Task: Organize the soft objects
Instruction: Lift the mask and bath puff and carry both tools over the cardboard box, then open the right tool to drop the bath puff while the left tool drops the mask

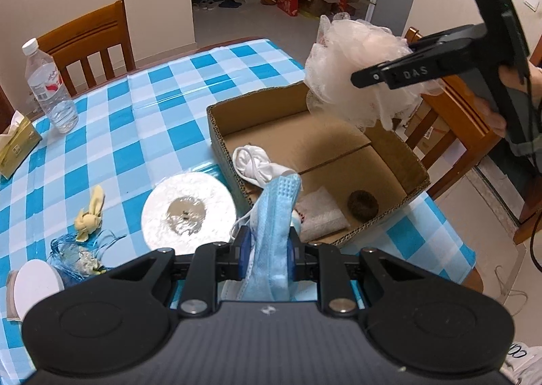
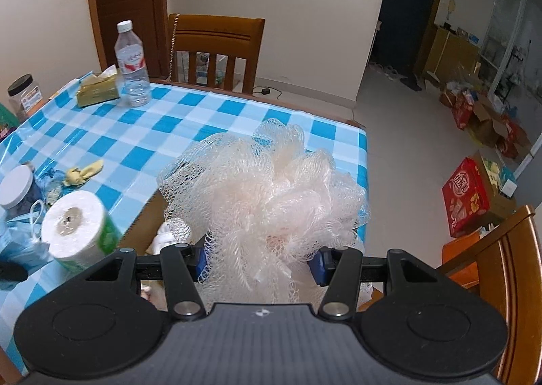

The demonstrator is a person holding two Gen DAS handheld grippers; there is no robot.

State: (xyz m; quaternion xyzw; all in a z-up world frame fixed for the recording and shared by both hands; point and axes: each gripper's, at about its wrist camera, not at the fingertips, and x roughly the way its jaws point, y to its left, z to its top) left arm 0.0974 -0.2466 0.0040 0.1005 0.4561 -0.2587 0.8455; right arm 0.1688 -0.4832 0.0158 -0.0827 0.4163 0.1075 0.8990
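The loofah (image 2: pixel 271 202), a pale mesh puff, hung clamped between the blue pads of the right gripper (image 2: pixel 261 263), held up over the far end of the box (image 1: pixel 389 161); the pads stood fairly wide apart, pressed into its sides. In the left wrist view, one finger of that gripper bore the letters "DAS". The mask (image 1: pixel 274 236), light blue, was pinched in the left gripper (image 1: pixel 267 249), whose pads sat close together on it, just above the box's near wall. Inside the box lay a white cloth (image 1: pixel 254 164), a white sponge (image 1: pixel 321 215) and a dark round scrubber (image 1: pixel 362 203). Beside the box stood a paper roll (image 1: pixel 188 212). Farther off on the checked tablecloth (image 1: pixel 135 147) were a yellow rag (image 1: pixel 89 215), a bottle (image 1: pixel 50 90) with a red-and-white label too small to read, and a tissue pack (image 1: pixel 15 144).
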